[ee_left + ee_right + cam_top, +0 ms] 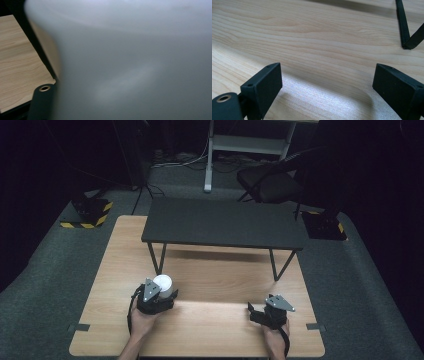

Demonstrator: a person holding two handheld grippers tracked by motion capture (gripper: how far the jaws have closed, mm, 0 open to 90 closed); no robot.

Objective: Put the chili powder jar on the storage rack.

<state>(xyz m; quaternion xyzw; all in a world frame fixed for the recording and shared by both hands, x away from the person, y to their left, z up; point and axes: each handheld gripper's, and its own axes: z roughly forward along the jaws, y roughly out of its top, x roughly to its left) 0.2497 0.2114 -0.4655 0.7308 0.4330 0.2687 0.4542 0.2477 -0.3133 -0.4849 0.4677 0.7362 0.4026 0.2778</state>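
Observation:
A white cup (163, 284) stands on the wooden table (215, 330) at the front left, just before the left leg of a black raised shelf (225, 222). My left gripper (167, 296) is closed around the cup, held by a hand from below. In the left gripper view the cup's white wall (130, 62) sits blurred right against the camera, with one black finger (42, 102) beside it. My right gripper (255, 312) rests low at the front right, open, and there is bare wood between its jaws (329, 82).
The black shelf stands on thin metal legs (404, 27) across the table's back half. Beyond the table are a dark chair (270, 182), a white frame (240, 145) and yellow-black striped bases (90, 212) on grey carpet.

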